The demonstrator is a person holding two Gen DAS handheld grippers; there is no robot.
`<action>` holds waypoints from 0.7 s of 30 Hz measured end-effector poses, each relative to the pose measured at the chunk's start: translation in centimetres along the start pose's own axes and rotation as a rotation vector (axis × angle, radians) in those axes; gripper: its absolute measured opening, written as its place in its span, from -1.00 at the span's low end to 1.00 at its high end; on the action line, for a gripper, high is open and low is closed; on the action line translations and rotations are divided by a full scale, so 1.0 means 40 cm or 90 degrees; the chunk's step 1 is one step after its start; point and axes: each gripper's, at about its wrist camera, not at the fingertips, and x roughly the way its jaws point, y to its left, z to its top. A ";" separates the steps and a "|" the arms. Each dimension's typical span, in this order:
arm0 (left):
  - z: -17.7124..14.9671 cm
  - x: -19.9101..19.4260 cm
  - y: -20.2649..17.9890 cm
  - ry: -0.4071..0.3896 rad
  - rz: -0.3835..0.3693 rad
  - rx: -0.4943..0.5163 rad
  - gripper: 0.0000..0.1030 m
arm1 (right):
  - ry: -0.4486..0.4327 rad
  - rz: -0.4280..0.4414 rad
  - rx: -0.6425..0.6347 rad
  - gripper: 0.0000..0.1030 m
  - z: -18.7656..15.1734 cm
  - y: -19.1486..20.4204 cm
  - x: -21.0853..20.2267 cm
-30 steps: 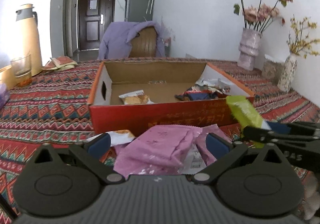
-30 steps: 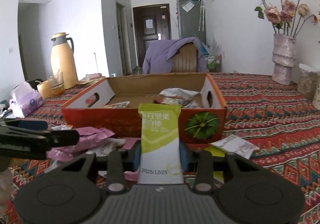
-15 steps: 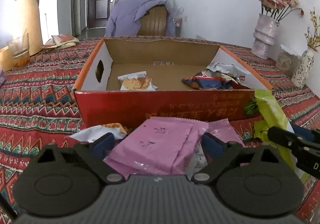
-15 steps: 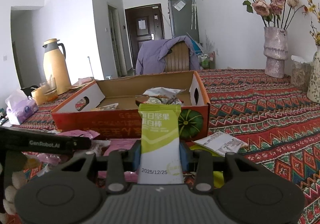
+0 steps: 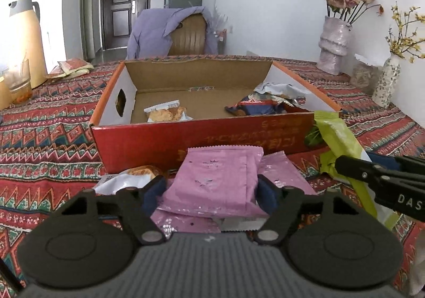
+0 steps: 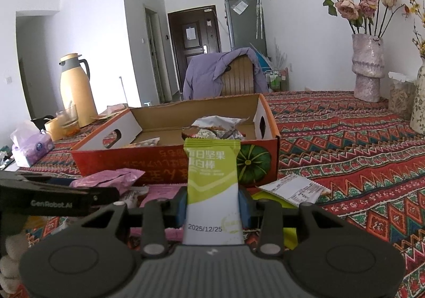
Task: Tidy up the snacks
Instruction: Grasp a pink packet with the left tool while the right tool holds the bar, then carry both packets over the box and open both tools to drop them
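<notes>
An open red cardboard box (image 5: 202,138) stands on the patterned tablecloth and holds a few snack packets (image 5: 166,112). My left gripper (image 5: 211,189) is shut on a pink snack packet (image 5: 217,178), held just before the box's near wall, above more pink packets. My right gripper (image 6: 212,205) is shut on a green and white snack bar (image 6: 212,181), held upright in front of the box (image 6: 170,162). The bar also shows at the right of the left wrist view (image 5: 342,154).
A yellow thermos (image 6: 75,88), a glass (image 6: 67,122) and a tissue pack (image 6: 29,146) stand at the left. Vases with flowers (image 6: 368,69) stand at the right. A white packet (image 6: 292,189) lies on the cloth near the box. A chair with a purple cloth (image 6: 223,72) is behind.
Both grippers have risen and moved closer to the box with their packets still held. The right gripper has shifted rightward toward the box's right end.
</notes>
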 end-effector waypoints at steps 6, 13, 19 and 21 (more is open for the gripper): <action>-0.002 -0.038 -0.006 -0.026 -0.002 0.008 0.43 | -0.006 0.000 -0.004 -0.26 0.003 0.008 -0.009; 0.015 -0.094 -0.011 -0.071 -0.014 0.005 0.43 | -0.027 0.008 -0.018 -0.26 0.022 0.028 -0.027; 0.048 -0.114 -0.009 -0.104 -0.010 0.007 0.43 | -0.056 0.013 -0.041 -0.26 0.054 0.054 -0.032; 0.064 -0.116 -0.002 -0.114 -0.006 0.003 0.44 | -0.066 0.015 -0.048 -0.26 0.070 0.063 -0.032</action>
